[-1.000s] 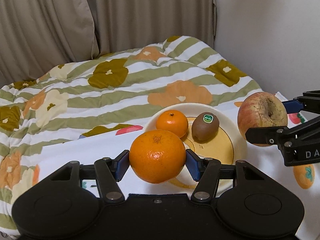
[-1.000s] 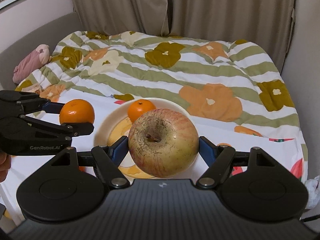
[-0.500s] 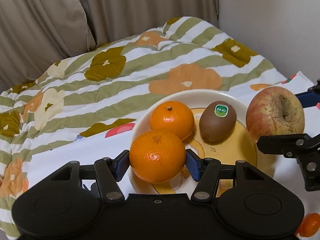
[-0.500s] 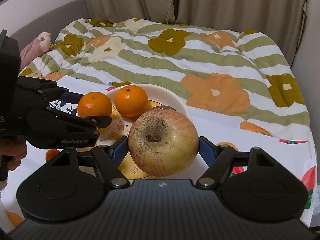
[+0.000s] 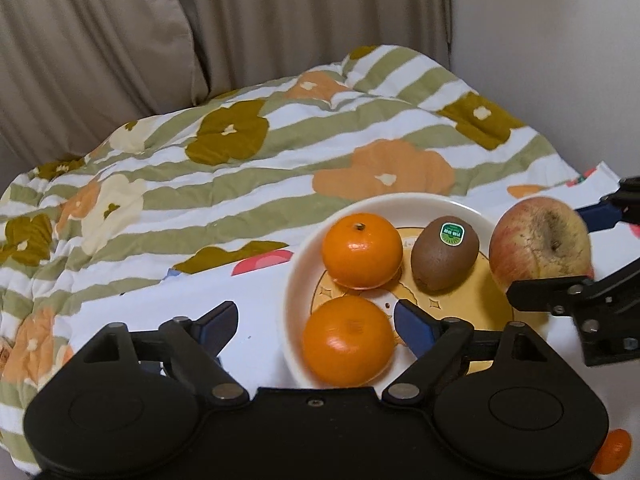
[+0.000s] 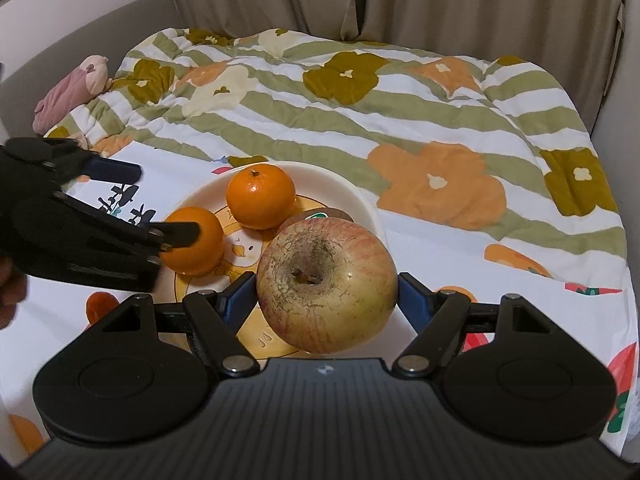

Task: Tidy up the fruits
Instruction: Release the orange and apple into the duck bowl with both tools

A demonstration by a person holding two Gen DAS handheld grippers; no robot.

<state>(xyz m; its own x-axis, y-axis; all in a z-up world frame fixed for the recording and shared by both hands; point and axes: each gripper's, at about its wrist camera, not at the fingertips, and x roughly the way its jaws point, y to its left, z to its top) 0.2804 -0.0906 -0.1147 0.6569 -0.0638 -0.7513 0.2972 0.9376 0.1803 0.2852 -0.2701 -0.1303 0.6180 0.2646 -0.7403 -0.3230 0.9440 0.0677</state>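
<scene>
On a bed with a flowered, striped quilt, a round cream plate (image 5: 304,264) holds two small orange mandarins and a brown kiwi (image 5: 445,254). The left claw (image 5: 316,326) stands wide around the nearer mandarin (image 5: 347,340), apparently released. The right claw (image 6: 326,294) grips a blotchy red-yellow apple (image 6: 326,288) above the plate's edge; lowering it beside the kiwi seems next.
</scene>
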